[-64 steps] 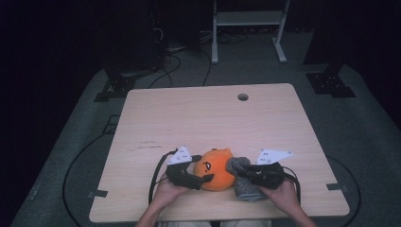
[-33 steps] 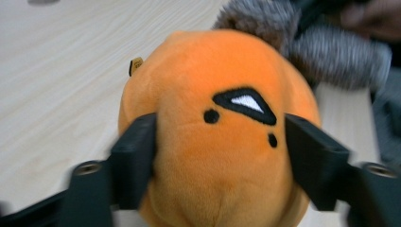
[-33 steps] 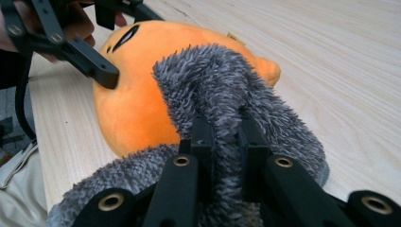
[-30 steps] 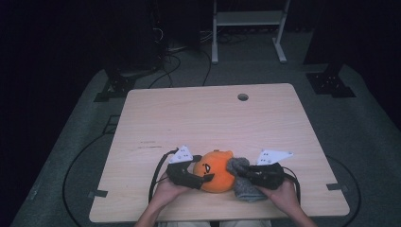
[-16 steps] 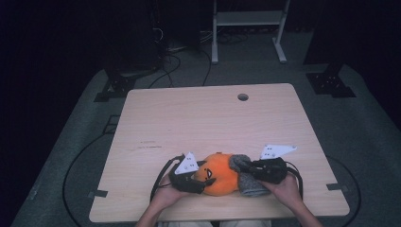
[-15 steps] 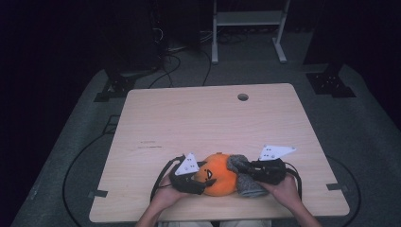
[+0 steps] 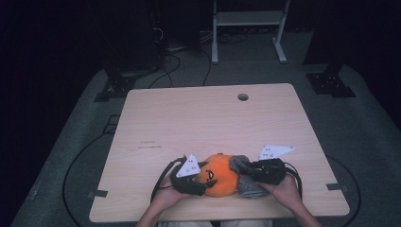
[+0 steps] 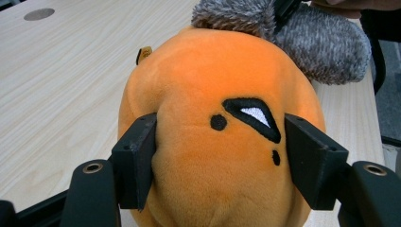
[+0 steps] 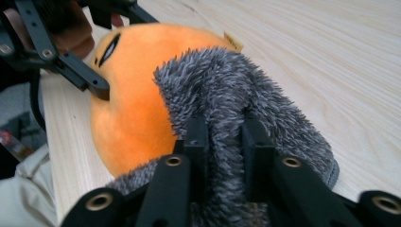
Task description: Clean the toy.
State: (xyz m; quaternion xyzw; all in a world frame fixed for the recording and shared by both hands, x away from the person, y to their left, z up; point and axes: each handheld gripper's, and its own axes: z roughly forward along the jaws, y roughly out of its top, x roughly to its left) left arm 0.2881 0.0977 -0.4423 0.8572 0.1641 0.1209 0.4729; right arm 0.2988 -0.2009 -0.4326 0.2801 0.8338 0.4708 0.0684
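High view: one orange plush [image 7: 221, 174] lies at the near edge of the bench [image 7: 208, 118], between the two grippers. Left gripper [image 7: 195, 182] has its jaws pressed into the plush's sides, clamped on it. One grey furry cloth [image 7: 249, 184] sits against the plush's right side; the right gripper [image 7: 253, 171] pinches a fold of it, its jaws having just been opening slightly with the fold between them.
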